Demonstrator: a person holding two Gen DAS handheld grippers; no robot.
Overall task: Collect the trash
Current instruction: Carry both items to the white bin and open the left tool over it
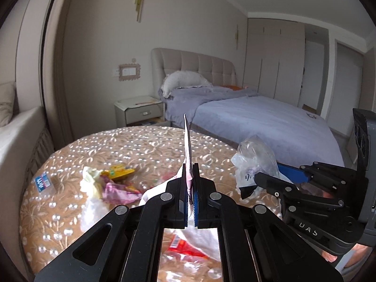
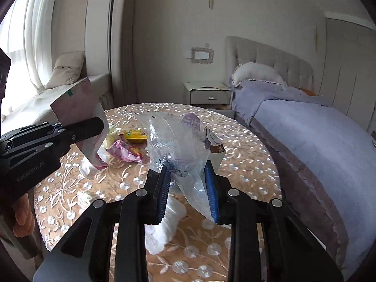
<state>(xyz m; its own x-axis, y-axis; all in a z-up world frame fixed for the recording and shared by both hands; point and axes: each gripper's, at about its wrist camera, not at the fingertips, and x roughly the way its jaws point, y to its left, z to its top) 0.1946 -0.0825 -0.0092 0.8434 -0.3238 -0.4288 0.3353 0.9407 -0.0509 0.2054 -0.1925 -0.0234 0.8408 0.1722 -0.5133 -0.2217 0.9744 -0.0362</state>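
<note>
Nearest, I saw my two grippers. The left gripper (image 1: 190, 183) had its jaws clamped on one flat pink pouch (image 1: 187, 141), held upright and edge-on above the bench (image 1: 150, 141). The right gripper (image 2: 188, 183) pinched one clear plastic bag (image 2: 174, 141), also lifted. Beyond, one loose pile of wrappers (image 1: 112, 183) lay on the bench; I could not count them. Farthest stood one nightstand (image 1: 138, 111) and one bed (image 1: 258, 119), cut off right.
</note>
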